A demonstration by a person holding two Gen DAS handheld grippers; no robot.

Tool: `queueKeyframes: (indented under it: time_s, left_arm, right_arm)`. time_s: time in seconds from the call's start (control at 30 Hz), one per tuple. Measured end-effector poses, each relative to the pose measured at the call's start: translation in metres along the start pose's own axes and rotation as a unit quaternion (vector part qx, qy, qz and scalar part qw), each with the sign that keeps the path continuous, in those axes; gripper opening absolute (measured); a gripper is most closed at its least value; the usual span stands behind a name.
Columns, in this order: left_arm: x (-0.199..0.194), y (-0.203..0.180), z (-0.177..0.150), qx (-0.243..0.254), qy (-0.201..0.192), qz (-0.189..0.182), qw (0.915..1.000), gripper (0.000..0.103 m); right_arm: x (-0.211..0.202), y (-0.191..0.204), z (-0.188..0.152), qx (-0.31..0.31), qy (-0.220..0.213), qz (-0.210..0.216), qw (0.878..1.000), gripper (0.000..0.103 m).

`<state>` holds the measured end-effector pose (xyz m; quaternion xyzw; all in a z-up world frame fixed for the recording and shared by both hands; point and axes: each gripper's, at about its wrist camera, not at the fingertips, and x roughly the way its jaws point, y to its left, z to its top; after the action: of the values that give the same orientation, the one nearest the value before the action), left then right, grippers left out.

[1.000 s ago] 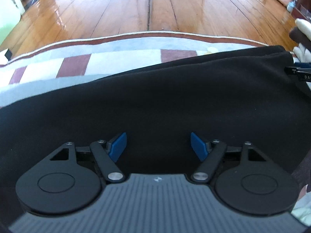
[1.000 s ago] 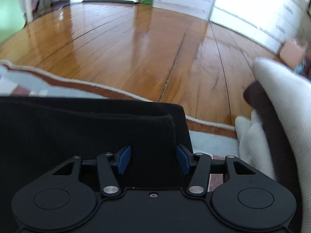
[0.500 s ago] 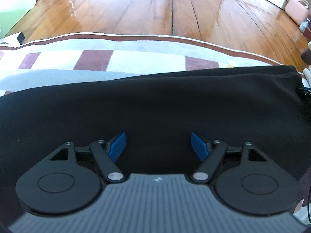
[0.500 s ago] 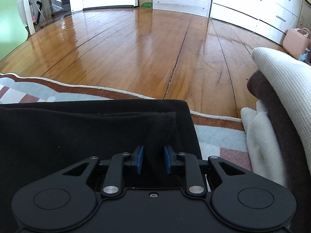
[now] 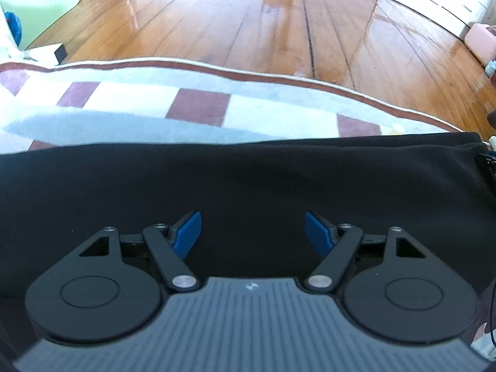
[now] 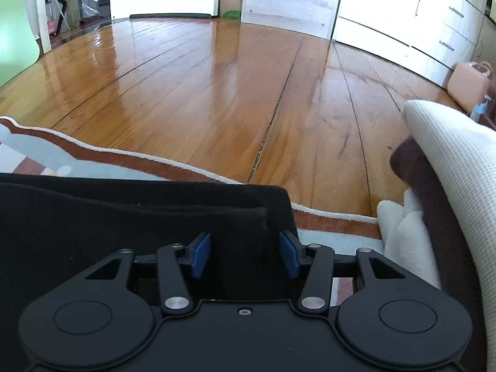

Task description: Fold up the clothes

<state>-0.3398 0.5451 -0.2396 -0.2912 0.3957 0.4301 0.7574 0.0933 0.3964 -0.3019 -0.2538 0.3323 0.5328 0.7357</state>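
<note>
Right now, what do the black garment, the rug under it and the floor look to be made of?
Black garment: soft matte fabric, maybe fleece; faintly fuzzy folded edge.
Rug: short woven pile, likely synthetic or wool; matte checks, corded border.
Floor: varnished wood planks; grain, seams, glossy reflections.

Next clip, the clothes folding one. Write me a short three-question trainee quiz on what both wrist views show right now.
1. True or false: the left tongs hover open above the flat black fabric garment.
2. What lies between the right tongs? A) a white sock B) the garment's folded corner C) nothing
3. Fill in: right of the garment sits a pile holding a cream waffle-knit textile and a dark ___ one.

Key
1. True.
2. B; the pads stand clear of it as the tongs are opening.
3. Brown.
</note>
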Motion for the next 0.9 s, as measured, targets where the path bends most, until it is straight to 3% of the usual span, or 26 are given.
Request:
queueKeyframes:
  time_s: [0.03,0.17,0.27,0.3,0.33,0.4,0.5,0.57,0.6,0.77,0.9]
  left_arm:
    - [0.000,0.003,-0.002,-0.004,-0.004,0.002,1.0000,0.074]
    - [0.000,0.013,-0.013,-0.034,-0.020,0.006,0.9992,0.074]
    - [0.001,0.016,-0.017,-0.046,-0.020,-0.008,0.9987,0.074]
    - [0.000,0.016,-0.017,-0.045,-0.021,-0.013,0.9987,0.074]
    - [0.000,0.015,-0.017,-0.045,-0.023,-0.018,0.9986,0.073]
    - [-0.004,0.012,-0.015,-0.035,-0.034,-0.021,0.9986,0.073]
    - [-0.013,0.005,-0.010,-0.009,-0.059,-0.012,0.9981,0.073]
    - [-0.015,0.001,-0.005,0.008,-0.071,-0.009,0.9974,0.073]
    - [-0.012,0.000,-0.002,0.011,-0.068,-0.009,0.9976,0.073]
    - [0.019,-0.001,-0.001,0.010,-0.028,0.003,0.9996,0.074]
    - [0.025,-0.005,-0.010,0.047,-0.008,0.032,0.9983,0.075]
  right_arm:
    - [0.000,0.000,-0.001,-0.002,0.002,0.017,1.000,0.053]
    - [0.000,0.003,0.000,-0.004,0.004,0.011,1.000,0.053]
    - [0.004,-0.001,0.002,0.004,-0.002,0.006,1.000,0.062]
    - [0.005,-0.003,0.003,0.011,-0.006,0.013,1.000,0.051]
    - [0.004,-0.005,0.004,0.017,-0.014,0.017,1.000,0.003]
    - [-0.010,-0.001,0.009,0.015,-0.064,-0.002,0.998,0.004]
    - [-0.055,0.024,0.027,-0.028,-0.161,-0.075,0.984,0.004]
    - [-0.071,0.032,0.043,-0.036,-0.192,-0.108,0.975,0.003]
    - [-0.068,0.032,0.051,-0.036,-0.187,-0.115,0.975,0.004]
    - [0.019,0.022,0.057,-0.028,-0.052,-0.144,0.988,0.005]
    - [0.052,0.051,0.032,-0.174,-0.023,-0.204,0.963,0.007]
